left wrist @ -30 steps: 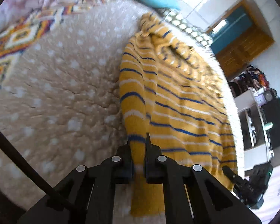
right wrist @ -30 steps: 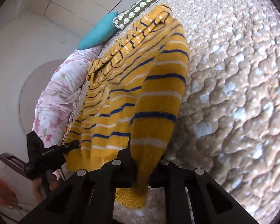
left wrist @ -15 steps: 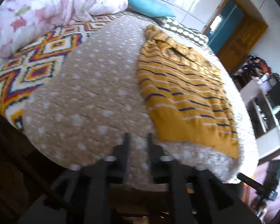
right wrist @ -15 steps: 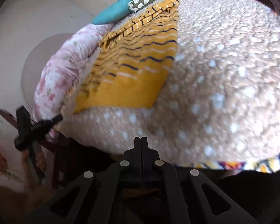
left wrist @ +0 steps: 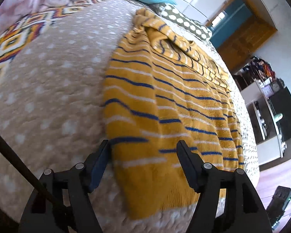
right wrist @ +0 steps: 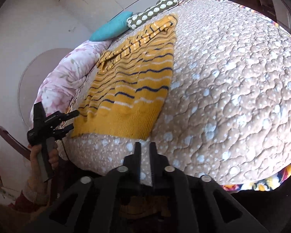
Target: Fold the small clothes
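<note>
Hand (right wrist: 41, 156) under left claw (right wrist: 72, 121), right-wrist view only

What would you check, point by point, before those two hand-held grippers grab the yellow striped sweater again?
1. Sweater lies flat on the bed: ok, though its top end is rumpled.
2. Left hand-held gripper ready to take the hem: ok. Its jaws are opening, over the sweater's near corner, not pressing on it.
3. Right hand-held gripper ready: not ok. Its jaws are only just opening, with bare bed between them, short of the hem.
4. Both sleeves folded in: cannot tell.
5. Hem on the bed, not hanging off: ok.
</note>
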Demonstrator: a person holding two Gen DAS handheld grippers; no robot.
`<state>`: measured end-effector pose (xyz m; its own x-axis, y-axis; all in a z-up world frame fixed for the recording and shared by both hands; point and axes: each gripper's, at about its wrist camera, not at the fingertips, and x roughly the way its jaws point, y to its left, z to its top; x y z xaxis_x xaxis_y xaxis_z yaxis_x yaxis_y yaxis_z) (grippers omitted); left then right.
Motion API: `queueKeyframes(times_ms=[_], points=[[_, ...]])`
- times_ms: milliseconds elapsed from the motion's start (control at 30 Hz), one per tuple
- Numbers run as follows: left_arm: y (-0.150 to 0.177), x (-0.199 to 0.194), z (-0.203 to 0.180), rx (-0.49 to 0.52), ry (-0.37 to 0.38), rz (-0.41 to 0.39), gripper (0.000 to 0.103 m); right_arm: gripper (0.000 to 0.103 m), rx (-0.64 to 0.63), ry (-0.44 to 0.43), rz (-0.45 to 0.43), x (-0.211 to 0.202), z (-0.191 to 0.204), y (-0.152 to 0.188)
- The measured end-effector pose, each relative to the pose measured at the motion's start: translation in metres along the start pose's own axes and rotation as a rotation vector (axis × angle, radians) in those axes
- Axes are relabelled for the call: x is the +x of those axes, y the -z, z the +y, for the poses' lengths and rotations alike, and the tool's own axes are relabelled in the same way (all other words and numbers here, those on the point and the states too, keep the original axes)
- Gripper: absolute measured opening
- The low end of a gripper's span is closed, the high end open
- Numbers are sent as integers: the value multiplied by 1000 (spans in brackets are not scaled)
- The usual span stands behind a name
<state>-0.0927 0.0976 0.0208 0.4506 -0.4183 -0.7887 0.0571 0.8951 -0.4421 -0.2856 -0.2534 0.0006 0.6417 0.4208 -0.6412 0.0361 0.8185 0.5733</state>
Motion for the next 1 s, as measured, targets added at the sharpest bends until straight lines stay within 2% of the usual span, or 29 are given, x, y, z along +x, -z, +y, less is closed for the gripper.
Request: queueKeyframes(times_ms=[33, 67, 100, 133, 233, 367, 500, 533, 567, 600, 633, 667, 800, 933, 1000], points=[[-2, 3, -1, -5, -39, 3, 30, 22, 1, 6, -7, -2, -2, -1], [-4, 3, 0, -17, -68, 8, 10, 23, 1, 14, -16, -5, -3, -2], [-5, -1, 8, -62, -32, 14, 8, 23, 0, 20, -23, -8, -5, -4], [-5, -9, 15, -100, -14, -8, 8, 24, -3, 26, -30, -10, -6, -5], [-2, -32, 32, -145, -36, -65, 7, 34, -15, 45, -51, -14, -6, -10], [2, -44, 47, -162, -39, -63, 5, 48, -7, 55, -65, -8, -10, -23], [6, -52, 48, -146, -17, -74, 7, 49, 17, 44, -40, 11, -12, -34], [8, -53, 45, -126, -18, -86, 13, 49, 17, 45, -37, 14, -11, -34], [11, -54, 43, -114, -17, -89, 36, 50, 16, 45, -32, 19, -11, -36], [13, -53, 40, -96, -9, -90, 51, 50, 17, 45, -24, 25, -11, -37], [12, -51, 39, -92, 5, -94, 72, 50, 19, 42, -18, 30, -10, -37], [13, -48, 38, -94, 27, -102, 75, 50, 21, 29, -5, 37, -9, -38], [9, -27, 33, -97, 77, -61, 77, 52, 0, 5, 14, 54, -1, -38], [10, -18, 20, -67, 60, -55, 80, 52, -13, -24, 26, 66, 11, -37], [13, -13, 13, -39, 68, -21, 46, 51, -41, -11, 26, 68, 17, -34]])
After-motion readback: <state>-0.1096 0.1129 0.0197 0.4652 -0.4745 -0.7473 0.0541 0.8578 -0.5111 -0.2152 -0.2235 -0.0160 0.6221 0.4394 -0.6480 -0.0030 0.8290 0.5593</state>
